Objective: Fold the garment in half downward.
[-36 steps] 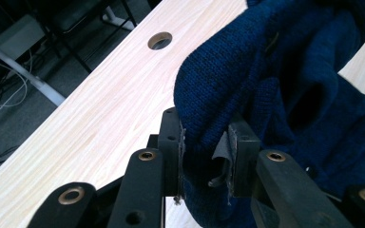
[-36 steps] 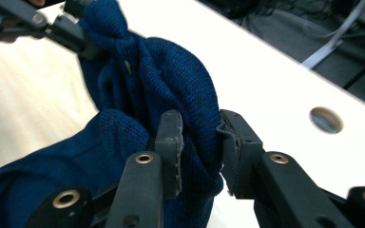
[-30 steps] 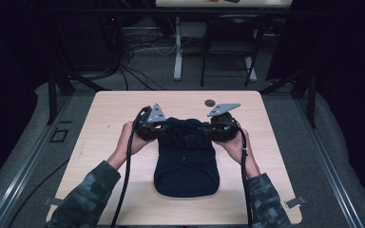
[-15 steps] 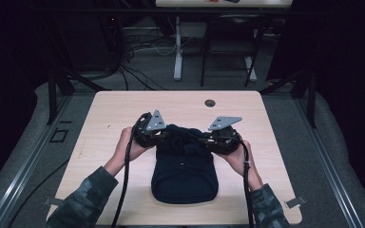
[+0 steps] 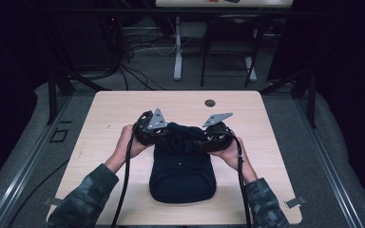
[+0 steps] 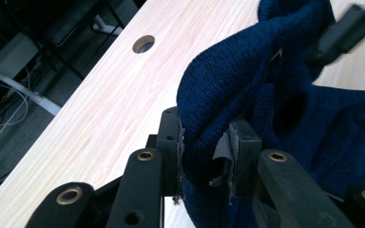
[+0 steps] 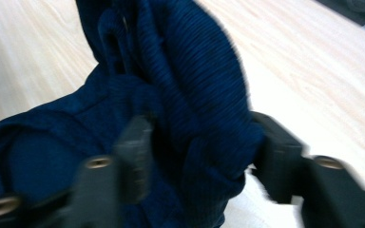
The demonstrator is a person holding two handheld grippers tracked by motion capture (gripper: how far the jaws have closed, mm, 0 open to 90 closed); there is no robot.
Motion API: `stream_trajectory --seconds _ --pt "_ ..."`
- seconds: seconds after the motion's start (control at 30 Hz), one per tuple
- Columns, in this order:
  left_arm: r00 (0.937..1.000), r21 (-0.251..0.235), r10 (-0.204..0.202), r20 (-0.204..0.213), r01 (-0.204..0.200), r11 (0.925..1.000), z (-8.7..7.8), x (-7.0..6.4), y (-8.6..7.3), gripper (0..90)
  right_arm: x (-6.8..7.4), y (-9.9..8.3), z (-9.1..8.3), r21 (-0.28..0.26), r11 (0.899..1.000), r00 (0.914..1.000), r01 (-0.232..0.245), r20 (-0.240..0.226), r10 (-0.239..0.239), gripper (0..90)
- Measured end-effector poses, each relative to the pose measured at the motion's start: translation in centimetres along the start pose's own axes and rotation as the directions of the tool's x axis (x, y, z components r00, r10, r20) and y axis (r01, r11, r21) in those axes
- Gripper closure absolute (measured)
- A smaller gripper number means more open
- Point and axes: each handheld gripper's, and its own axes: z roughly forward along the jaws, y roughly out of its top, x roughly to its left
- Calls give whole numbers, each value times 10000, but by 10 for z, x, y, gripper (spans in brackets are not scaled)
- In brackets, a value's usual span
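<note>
Now both grippers — left gripper, right gripper — have drawn the sweater nearer.

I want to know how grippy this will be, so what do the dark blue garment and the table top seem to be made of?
The dark blue garment looks like knitted fabric, probably wool or acrylic: fine ribbed rows show, matte, and it folds softly between the left gripper jaws. The table top looks like pale wood or wood-grain laminate, smooth with a slight sheen; which one cannot be told.

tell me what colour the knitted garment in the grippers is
Dark navy blue, plain ribbed knit; the left gripper view shows it best.
</note>
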Motion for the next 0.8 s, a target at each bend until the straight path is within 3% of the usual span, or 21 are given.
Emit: stream_trajectory --seconds 0.07,0.17,0.37,0.53,0.6,0.7,0.8 --pt "9999 -87 -56 136 57 9999 -2 -2 -2 713 4 -2 -2 -171 9997 9998 194 56 -193 615" --pt "9987 -141 -270 430 277 9995 -5 -4 -7 678 13 -6 -4 -333 9984 9988 459 196 -453 669" --pt "9947 429 -703 752 672 9968 -2 -9 -21 495 28 -15 -5 -317 9936 9936 1080 358 -1069 685" --pt "9879 859 -1029 1159 933 9919 9 -16 -36 435 32 -23 -7 -340 9903 9902 1346 413 -1332 692" --pt "9870 893 -993 1267 884 9921 13 -19 -41 469 33 -26 -10 -398 9895 9896 1389 437 -1372 693" --pt "9870 708 -843 1371 751 9947 17 -25 -44 637 33 -30 -13 -442 9887 9891 1429 419 -1411 692" --pt "9873 607 -673 1439 590 9964 17 -29 -46 721 34 -34 -13 -338 9882 9881 1495 406 -1481 684"
